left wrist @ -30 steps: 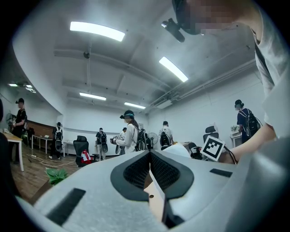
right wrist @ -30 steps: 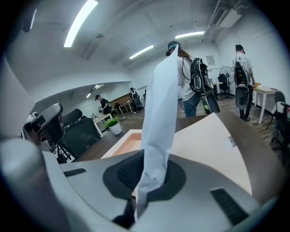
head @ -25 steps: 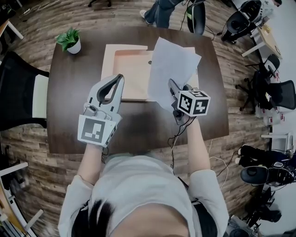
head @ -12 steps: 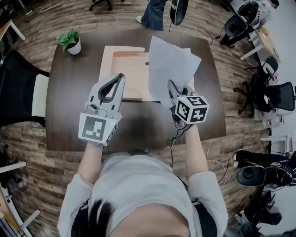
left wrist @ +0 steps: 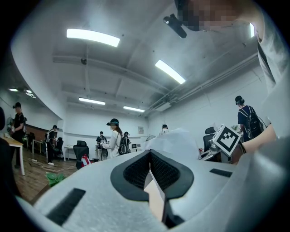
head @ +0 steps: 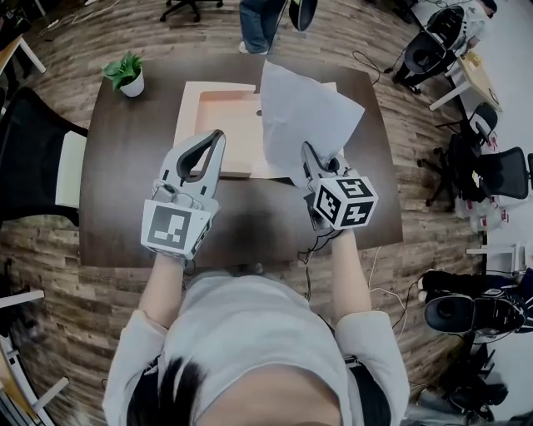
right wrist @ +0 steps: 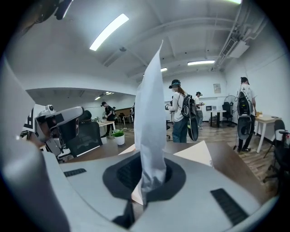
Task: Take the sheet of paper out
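Observation:
A white sheet of paper (head: 304, 116) stands up in the air over the brown table (head: 125, 183), with my right gripper (head: 306, 151) shut on its lower edge. In the right gripper view the sheet (right wrist: 149, 113) rises edge-on from between the pads of that gripper (right wrist: 147, 181). Beneath it a tan envelope (head: 218, 125) lies flat on the table. My left gripper (head: 216, 140) hovers over the envelope's near left part, its jaws shut with nothing between them (left wrist: 150, 174). From the left gripper view the sheet (left wrist: 174, 140) shows just past the jaws.
A small potted plant (head: 125, 73) sits at the table's far left corner. A black chair (head: 33, 166) stands to the left, and office chairs (head: 491, 166) crowd the right. A person (head: 262, 21) stands past the far edge.
My right gripper has risen with the sheet, which now stands higher and clear of the envelope. The left gripper has shifted only slightly.

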Tool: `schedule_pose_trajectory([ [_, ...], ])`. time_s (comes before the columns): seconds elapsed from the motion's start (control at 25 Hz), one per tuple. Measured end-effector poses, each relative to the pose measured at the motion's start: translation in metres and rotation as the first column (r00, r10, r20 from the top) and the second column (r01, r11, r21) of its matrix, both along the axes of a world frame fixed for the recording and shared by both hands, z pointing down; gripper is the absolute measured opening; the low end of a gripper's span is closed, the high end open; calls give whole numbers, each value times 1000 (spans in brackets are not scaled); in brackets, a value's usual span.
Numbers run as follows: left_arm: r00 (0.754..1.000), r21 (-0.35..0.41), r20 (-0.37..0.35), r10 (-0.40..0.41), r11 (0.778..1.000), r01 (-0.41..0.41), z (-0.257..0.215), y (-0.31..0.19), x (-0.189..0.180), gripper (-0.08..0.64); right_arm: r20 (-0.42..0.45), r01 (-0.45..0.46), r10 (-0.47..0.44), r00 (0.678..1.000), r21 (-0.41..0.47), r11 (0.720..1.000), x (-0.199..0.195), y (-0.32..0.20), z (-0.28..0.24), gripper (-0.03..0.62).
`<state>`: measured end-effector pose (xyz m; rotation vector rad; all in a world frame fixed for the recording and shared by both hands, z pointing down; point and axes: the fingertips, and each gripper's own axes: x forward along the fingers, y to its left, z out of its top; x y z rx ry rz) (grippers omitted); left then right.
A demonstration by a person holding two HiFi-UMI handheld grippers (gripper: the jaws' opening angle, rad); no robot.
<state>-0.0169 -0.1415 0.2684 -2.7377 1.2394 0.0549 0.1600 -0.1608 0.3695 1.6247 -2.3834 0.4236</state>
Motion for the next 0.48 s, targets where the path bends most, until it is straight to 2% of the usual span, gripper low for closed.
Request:
schedule_pose_trajectory([
  [0.48,1000,8,1,-3,1000,3,-7,16,6,9,-31,-24,27,999,99,995,3,25,-26,14],
])
